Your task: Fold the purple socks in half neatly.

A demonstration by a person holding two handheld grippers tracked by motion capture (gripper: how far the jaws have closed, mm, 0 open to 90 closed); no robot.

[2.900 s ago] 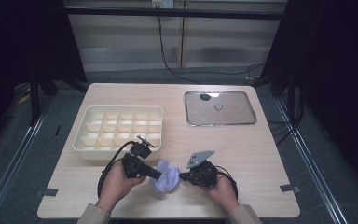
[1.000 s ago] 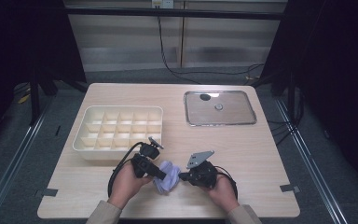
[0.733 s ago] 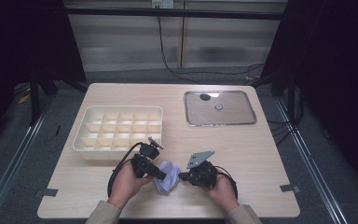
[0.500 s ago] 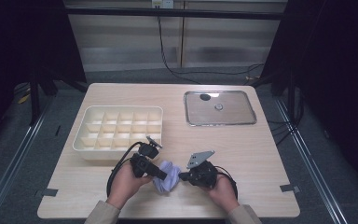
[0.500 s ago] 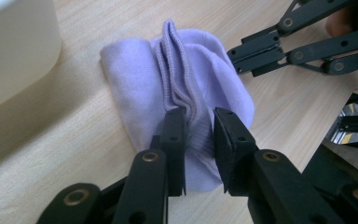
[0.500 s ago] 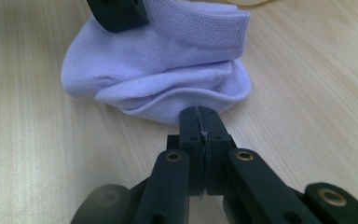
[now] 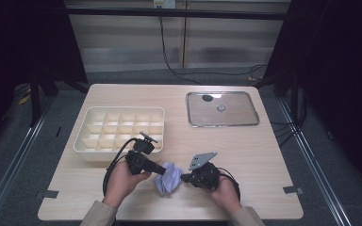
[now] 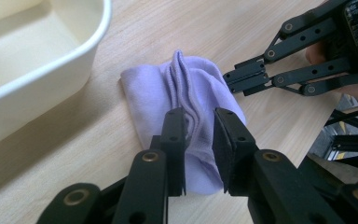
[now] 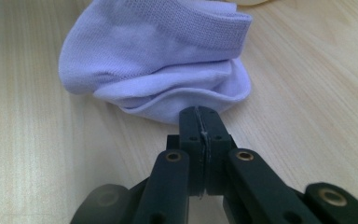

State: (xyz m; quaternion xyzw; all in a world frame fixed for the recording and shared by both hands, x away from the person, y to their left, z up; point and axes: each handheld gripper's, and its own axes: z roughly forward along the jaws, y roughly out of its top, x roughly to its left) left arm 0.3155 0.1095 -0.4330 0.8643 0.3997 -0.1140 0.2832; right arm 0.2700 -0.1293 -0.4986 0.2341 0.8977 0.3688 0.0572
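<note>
High view: a crumpled lilac knit sock (image 7: 168,177) lies on the pale wooden counter (image 7: 264,155) near its front edge, just in front of the cream plastic divided tray (image 7: 120,132), between the left gripper (image 7: 147,162) and the right gripper (image 7: 202,175), with a flat glass lid with a metal rim (image 7: 221,108) well apart at the far right. Left gripper view: the left gripper's (image 8: 198,135) jaws, which have just been closing, stand a narrow gap apart astride a raised fold of the sock (image 8: 182,107), while the other gripper's closed tips (image 8: 242,79) meet the sock's far edge. Right gripper view: the right gripper's (image 9: 200,122) jaws are pressed fully together at the sock's (image 9: 158,60) near hem, and whether fabric is caught between them cannot be told.
</note>
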